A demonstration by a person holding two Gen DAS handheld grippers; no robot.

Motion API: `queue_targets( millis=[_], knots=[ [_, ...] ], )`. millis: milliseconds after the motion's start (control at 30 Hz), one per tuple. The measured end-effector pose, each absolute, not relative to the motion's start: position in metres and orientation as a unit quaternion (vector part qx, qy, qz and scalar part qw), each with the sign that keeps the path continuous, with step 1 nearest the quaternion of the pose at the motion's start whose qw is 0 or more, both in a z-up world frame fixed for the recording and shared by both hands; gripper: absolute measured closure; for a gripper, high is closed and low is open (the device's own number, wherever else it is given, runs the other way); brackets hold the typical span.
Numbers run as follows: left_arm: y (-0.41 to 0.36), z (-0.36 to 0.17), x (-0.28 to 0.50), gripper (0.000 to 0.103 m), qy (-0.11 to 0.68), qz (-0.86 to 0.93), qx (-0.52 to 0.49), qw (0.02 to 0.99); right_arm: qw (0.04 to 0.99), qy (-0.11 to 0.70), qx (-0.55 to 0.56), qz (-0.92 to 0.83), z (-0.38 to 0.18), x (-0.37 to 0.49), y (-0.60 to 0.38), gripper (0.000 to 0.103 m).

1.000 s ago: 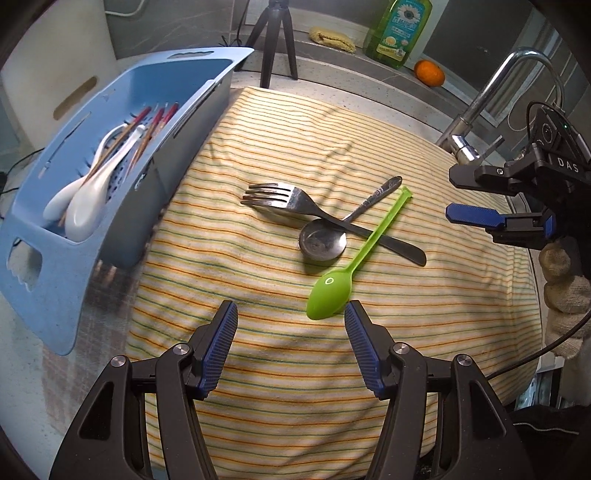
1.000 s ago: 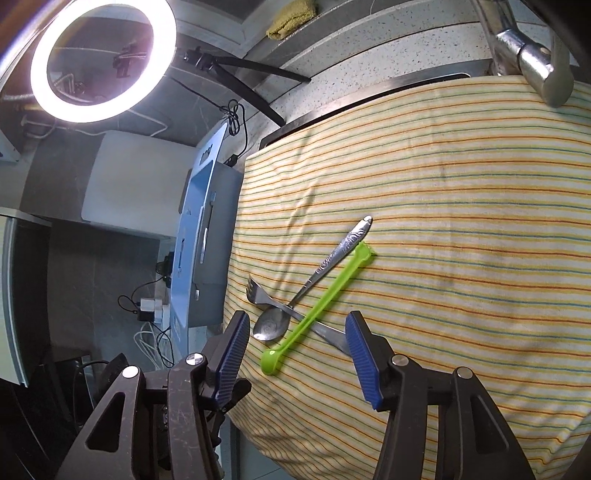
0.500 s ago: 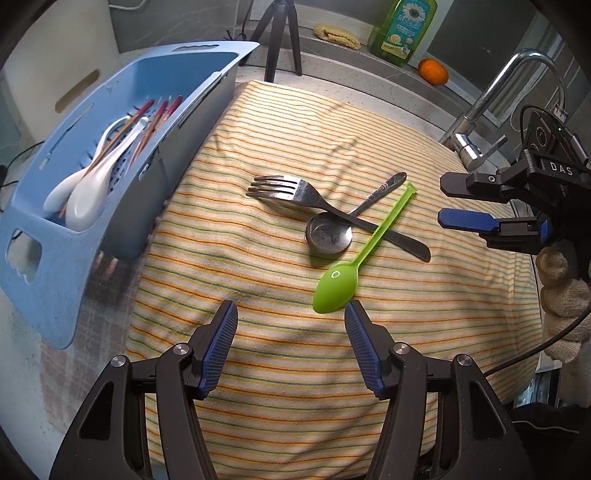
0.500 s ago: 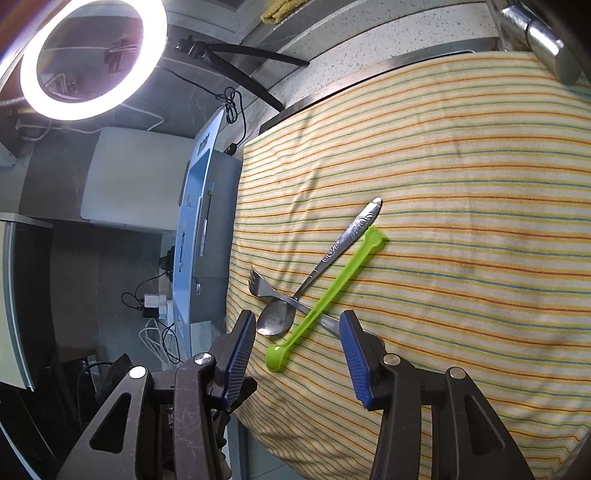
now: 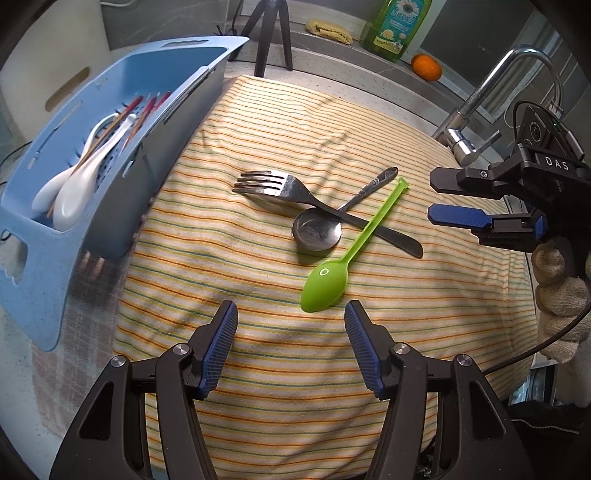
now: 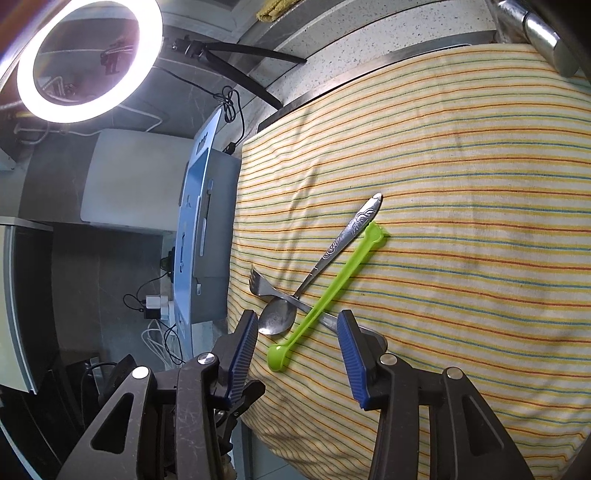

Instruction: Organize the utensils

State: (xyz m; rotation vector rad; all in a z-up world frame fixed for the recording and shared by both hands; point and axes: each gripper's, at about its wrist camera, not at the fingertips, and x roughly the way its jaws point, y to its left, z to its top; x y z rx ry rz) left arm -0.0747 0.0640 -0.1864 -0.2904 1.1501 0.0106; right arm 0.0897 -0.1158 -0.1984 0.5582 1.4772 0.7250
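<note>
A green plastic spoon (image 5: 334, 271), a metal fork (image 5: 295, 192) and a metal spoon (image 5: 317, 230) lie crossed on the striped cloth (image 5: 258, 122). They also show in the right wrist view: green spoon (image 6: 332, 288), fork (image 6: 260, 286), metal spoon (image 6: 279, 317). My left gripper (image 5: 290, 325) is open and empty, just short of the green spoon's bowl. My right gripper (image 6: 295, 339) is open and empty above the crossed utensils; it shows at the right of the left wrist view (image 5: 458, 199). A blue basket (image 5: 44, 229) at the left holds white spoons (image 5: 74, 192) and chopsticks (image 5: 142, 110).
A faucet (image 5: 480, 96) stands at the back right of the cloth. A dish soap bottle (image 5: 395, 26), an orange (image 5: 426, 67) and a tripod (image 5: 271, 33) stand behind. A ring light (image 6: 86, 59) glows at the upper left of the right wrist view.
My left gripper has drawn back a little from the green spoon. My right gripper has moved in toward the utensils, and its jaws have narrowed slightly but stay open.
</note>
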Motion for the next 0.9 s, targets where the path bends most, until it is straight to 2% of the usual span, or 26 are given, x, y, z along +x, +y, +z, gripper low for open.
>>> queue_targets(
  millis=[900],
  knots=[
    [0.05,-0.198,-0.056,0.046,0.548,-0.046,-0.127,0.825,0.641,0.657,0.251,0.308,-0.205,0.095,-0.118,0.062]
  ],
)
